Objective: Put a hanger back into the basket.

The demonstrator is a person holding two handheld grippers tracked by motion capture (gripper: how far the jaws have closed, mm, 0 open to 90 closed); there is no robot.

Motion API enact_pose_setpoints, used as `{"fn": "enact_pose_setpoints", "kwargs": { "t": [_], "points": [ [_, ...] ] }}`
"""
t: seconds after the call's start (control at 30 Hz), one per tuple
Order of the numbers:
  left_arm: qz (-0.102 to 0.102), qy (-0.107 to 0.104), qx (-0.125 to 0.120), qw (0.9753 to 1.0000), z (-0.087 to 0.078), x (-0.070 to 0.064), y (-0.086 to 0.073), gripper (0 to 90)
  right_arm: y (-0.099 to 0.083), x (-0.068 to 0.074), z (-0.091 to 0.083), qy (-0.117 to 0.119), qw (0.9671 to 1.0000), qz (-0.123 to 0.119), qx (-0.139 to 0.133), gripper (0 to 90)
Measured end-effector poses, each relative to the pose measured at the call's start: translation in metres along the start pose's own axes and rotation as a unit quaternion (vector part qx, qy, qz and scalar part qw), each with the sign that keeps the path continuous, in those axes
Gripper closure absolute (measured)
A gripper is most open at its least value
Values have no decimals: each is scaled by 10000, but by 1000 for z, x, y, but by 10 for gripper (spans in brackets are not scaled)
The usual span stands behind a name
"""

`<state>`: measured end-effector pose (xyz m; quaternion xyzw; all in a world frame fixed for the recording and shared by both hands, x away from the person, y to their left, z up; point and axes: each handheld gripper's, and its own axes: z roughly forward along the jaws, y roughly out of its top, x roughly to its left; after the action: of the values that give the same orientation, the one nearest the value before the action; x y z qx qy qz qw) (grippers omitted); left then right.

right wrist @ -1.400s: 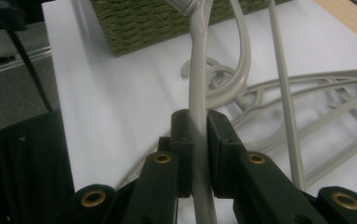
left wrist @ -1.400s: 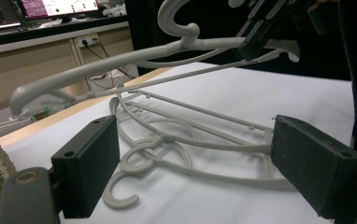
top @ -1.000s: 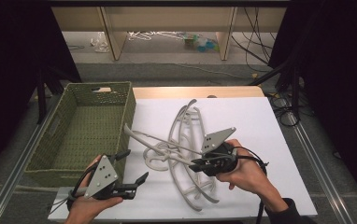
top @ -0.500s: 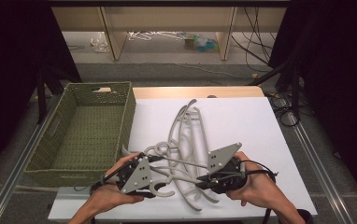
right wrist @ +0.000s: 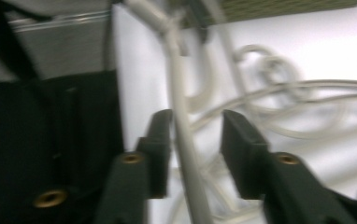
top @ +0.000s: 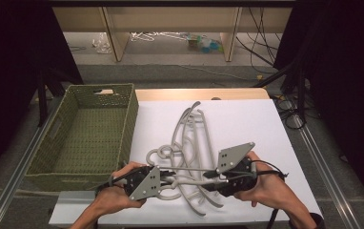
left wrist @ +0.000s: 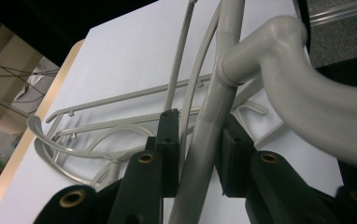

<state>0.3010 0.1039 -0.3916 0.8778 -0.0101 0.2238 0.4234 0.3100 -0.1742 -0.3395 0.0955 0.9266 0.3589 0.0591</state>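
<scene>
My left gripper (top: 163, 180) jaws hold a grey hanger (left wrist: 204, 130); my right gripper (top: 208, 175) jaws stand partly open around a thin bar (right wrist: 179, 112) on the table (top: 247, 119)

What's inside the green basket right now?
Nothing that shows: the woven floor of the green basket looks bare in the high view. Its near wall hides the strip just behind it. The grey hangers lie tangled on the white table beside it.
</scene>
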Motion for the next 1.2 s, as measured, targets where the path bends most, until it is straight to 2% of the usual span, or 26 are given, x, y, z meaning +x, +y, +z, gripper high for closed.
{"fn": "enact_pose_setpoints", "kwargs": {
  "t": [0.03, 0.07, 0.1, 0.13, 0.17, 0.2, 0.23, 0.27, 0.3, 0.33, 0.37, 0.43, 0.5, 0.57, 0.6, 0.63, 0.67, 0.77, 0.8, 0.83, 0.97, 1.07, 1.1, 1.2],
  "points": [
    [-150, 36, -27, 9999, 0, 1, 1, 729, 1, -2, -6, -268, 9996, 39, -5, 547],
    [-82, -14, -42, 10000, -1, 6, 4, 730, 2, -2, -10, -403, 9991, 84, -85, 502],
    [-252, 11, -36, 9997, -1, 7, 6, 745, 4, -2, -16, -636, 9976, 110, -243, 446],
    [-339, 123, -4, 9994, -1, 8, 8, 754, 6, -3, -25, -813, 9954, 180, -482, 407],
    [-581, 192, 149, 9980, -4, 10, 10, 754, 7, -3, -30, -894, 9939, 243, -593, 391],
    [-755, 148, 174, 9969, -5, 13, 12, 758, 8, -4, -37, -1025, 9920, 273, -682, 383],
    [-1021, 181, 126, 9945, -6, 16, 15, 770, 8, -4, -43, -1191, 9891, 310, -811, 369],
    [-1102, 341, 238, 9930, -9, 22, 17, 780, 9, -4, -48, -1309, 9861, 387, -945, 349],
    [-1250, 342, 221, 9913, -10, 27, 18, 784, 9, -3, -55, -1399, 9830, 447, -1098, 354],
    [-1556, 396, 88, 9870, -12, 32, 18, 786, 9, -3, -59, -1471, 9808, 445, -1200, 357],
    [-1739, 461, 36, 9837, -15, 38, 19, 789, 9, -1, -66, -1591, 9762, 525, -1374, 347],
    [-1910, 578, 143, 9798, -23, 51, 20, 790, 8, 0, -67, -1586, 9757, 568, -1402, 347],
    [-2234, 645, 46, 9726, -27, 57, 21, 789, 4, 2, -63, -1528, 9775, 668, -1290, 343],
    [-2457, 651, 18, 9672, -33, 66, 20, 789, -2, 1, -52, -1381, 9811, 758, -1125, 344],
    [-2678, 638, -38, 9613, -36, 69, 20, 790, -6, 0, -45, -1284, 9831, 822, -1017, 345],
    [-2835, 627, -102, 9569, -40, 73, 19, 790, -9, -1, -37, -1247, 9835, 898, -957, 344],
    [-2876, 629, -136, 9556, -42, 77, 19, 789, -13, -3, -29, -1163, 9853, 932, -831, 343],
    [-3339, 601, -391, 9399, -58, 88, 18, 790, -18, -6, -14, -930, 9882, 983, -711, 343],
    [-3407, 610, -447, 9371, -65, 91, 19, 790, -18, -6, -11, -927, 9879, 1012, -721, 340],
    [-3443, 607, -521, 9355, -69, 94, 19, 790, -19, -8, -9, -869, 9884, 1033, -695, 336],
    [-3707, 778, -714, 9227, -97, 110, 20, 790, -23, -8, -1, -890, 9873, 1112, -701, 323],
    [-3713, 1028, -693, 9202, -120, 123, 19, 790, -28, -7, 10, -809, 9888, 1116, -571, 310],
    [-3656, 1193, -607, 9211, -129, 128, 17, 790, -29, -8, 12, -809, 9889, 1111, -566, 309],
    [-3638, 1480, -430, 9186, -147, 140, 9, 790, -31, -8, 16, -733, 9896, 1115, -530, 302]
  ]
}}
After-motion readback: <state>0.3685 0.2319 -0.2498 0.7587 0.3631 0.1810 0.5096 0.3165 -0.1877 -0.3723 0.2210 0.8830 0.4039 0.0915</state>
